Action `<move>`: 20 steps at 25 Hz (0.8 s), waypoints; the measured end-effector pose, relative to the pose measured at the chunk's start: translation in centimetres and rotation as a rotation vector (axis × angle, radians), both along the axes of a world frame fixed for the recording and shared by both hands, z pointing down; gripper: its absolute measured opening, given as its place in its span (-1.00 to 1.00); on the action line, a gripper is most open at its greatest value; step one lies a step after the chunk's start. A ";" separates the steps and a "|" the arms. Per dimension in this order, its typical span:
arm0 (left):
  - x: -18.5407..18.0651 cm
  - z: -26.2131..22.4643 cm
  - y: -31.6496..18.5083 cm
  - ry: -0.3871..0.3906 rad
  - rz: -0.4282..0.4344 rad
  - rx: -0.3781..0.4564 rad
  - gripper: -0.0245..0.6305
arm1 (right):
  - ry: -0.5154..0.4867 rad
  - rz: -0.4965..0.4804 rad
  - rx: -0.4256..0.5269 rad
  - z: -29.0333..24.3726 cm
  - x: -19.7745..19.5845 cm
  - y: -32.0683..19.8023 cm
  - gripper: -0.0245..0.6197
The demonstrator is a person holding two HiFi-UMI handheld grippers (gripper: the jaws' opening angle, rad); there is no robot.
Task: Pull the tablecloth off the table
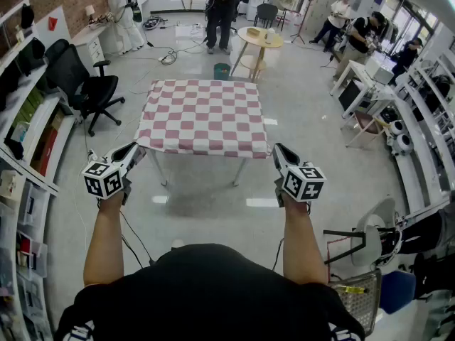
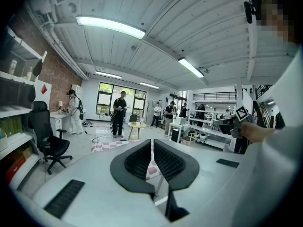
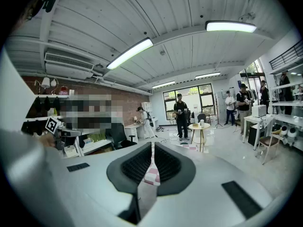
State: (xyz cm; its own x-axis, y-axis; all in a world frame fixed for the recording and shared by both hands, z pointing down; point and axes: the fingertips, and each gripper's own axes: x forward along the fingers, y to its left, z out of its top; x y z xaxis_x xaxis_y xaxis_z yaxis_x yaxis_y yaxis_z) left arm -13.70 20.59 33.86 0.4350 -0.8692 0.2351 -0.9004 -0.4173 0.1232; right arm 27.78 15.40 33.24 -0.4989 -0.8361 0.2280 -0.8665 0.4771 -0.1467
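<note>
Checked tablecloth (image 1: 199,116) spread flat, left gripper (image 1: 134,149) pinching its near left corner, right gripper (image 1: 277,150) pinching its near right corner

Checked tablecloth (image 1: 195,116) over table (image 1: 159,170)

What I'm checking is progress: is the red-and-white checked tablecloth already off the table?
No, the red-and-white checked tablecloth lies spread flat over the table, its edges hanging down over the sides.

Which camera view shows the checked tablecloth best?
The head view: the whole tablecloth lies spread flat, with every edge visible from above. The left gripper view and the right gripper view each show only a thin pink-and-white sliver of it between nearly closed jaws, so its extent cannot be judged there.
</note>
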 end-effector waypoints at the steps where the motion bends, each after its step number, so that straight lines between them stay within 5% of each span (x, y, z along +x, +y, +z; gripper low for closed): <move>1: 0.2 0.0 0.0 0.002 0.002 0.003 -0.82 | 0.004 -0.002 0.003 0.0 0.0 0.1 -0.81; 20: 3.1 -1.4 0.6 -0.029 0.008 0.028 -0.82 | -0.009 0.020 0.016 -0.4 1.9 0.3 -0.82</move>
State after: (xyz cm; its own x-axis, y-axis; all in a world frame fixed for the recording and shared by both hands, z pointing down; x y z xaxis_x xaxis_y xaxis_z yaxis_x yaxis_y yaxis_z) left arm -10.64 21.22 32.43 0.4358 -0.8720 0.2228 -0.8998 -0.4278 0.0855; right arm 29.65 15.74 32.84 -0.4840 -0.8495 0.2099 -0.8746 0.4620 -0.1469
